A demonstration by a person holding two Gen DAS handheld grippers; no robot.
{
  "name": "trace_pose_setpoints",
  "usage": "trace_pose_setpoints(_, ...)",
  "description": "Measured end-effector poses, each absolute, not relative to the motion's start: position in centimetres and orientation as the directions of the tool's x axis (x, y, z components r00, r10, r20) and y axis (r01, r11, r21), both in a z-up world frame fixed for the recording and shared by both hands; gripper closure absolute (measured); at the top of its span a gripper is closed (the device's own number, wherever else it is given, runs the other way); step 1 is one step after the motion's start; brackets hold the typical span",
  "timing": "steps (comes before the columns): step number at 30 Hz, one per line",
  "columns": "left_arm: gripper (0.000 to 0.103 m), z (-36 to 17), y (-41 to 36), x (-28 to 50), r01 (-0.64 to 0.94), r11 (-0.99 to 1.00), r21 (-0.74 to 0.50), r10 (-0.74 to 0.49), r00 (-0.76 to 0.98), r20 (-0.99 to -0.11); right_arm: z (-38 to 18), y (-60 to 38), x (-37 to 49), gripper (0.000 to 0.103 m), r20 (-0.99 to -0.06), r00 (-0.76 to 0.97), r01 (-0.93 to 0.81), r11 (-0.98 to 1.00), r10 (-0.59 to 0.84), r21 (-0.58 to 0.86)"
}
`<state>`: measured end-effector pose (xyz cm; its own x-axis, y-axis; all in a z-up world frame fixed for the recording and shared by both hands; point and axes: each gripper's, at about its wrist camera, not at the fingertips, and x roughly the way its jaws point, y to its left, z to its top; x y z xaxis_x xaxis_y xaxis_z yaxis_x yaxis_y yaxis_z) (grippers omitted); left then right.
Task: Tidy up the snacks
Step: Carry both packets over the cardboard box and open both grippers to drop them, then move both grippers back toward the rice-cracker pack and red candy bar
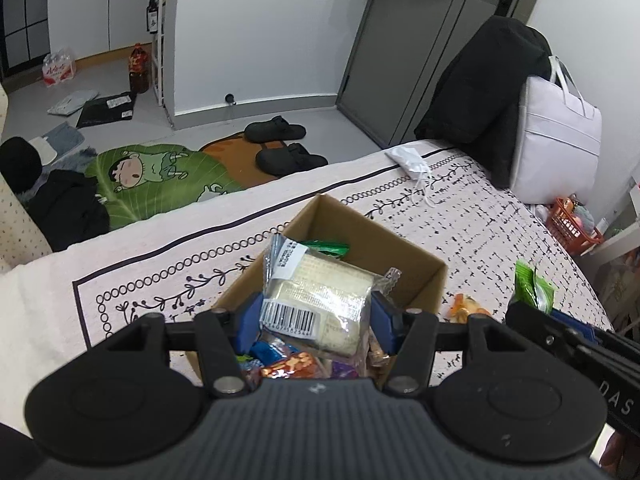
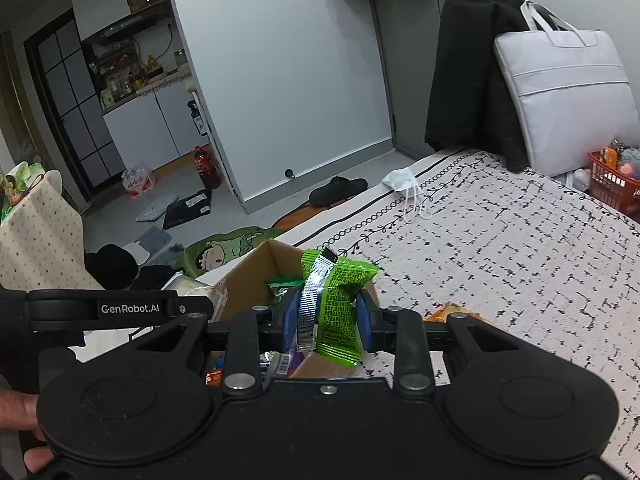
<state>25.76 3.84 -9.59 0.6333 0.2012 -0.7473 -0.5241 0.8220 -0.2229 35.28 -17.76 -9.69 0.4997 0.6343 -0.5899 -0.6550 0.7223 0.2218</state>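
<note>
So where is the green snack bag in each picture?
Left wrist view: the green snack bag sticks up at the right edge, above the right gripper's black body.
Right wrist view: the same bag stands in the lower middle, pinched in the right gripper.
Shared landmark: the cardboard box, left of the bag in both views.

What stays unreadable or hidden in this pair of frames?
- Left wrist: lower snacks in the cardboard box hidden by the clear packet in the left claw.
- Right wrist: green packet print too small; orange packet mostly behind the right claw.
</note>
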Motion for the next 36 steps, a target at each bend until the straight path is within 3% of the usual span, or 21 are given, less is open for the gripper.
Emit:
trace_pose_setpoints(10,0.046,-11.9,6.2,25.9,-0.558,0.790,-0.254,0.158,0.585,-0.795,-11.0,-15.1,34.5,0.073,-0.629,0.456,-0.687,0.698,0.630,0.201)
trace_pose_setpoints(15,0.034,-12.1,7.4,25.9,-0.580,0.754,-0.308,0.134,0.595,-0.793,-11.4,-13.8,33.8,0.073,-0.642,0.418,-0.714,0.669,0.643,0.206)
trace_pose_setpoints(18,0.033,-11.8,7.6,25.9,-0.588,0.752,-0.298,0.150,0.593,-0.792,-11.7,-13.3,33.5,0.071,-0.652,0.385,-0.728,0.649,0.653,0.220)
trace_pose_setpoints(19,0.032,-11.7,7.6,25.9,-0.588,0.753,-0.297,0.151,0.593,-0.791,-11.8,-13.2,33.4,0.069,-0.656,0.376,-0.731,0.644,0.654,0.224)
trace_pose_setpoints(22,0.032,-11.5,7.5,26.0,-0.582,0.759,-0.293,0.148,0.591,-0.793,-11.9,-13.4,33.5,0.053,-0.665,0.368,-0.721,0.651,0.650,0.238)
trace_pose_setpoints(31,0.025,-10.6,6.2,26.1,-0.566,0.787,-0.245,0.170,0.581,-0.796,-11.4,-16.6,35.4,0.046,-0.670,0.428,-0.636,0.728,0.607,0.254)
trace_pose_setpoints(36,0.023,-10.1,5.1,26.3,-0.554,0.803,-0.220,0.183,0.581,-0.793,-10.7,-18.9,36.3,0.033,-0.659,0.463,-0.611,0.752,0.593,0.247)
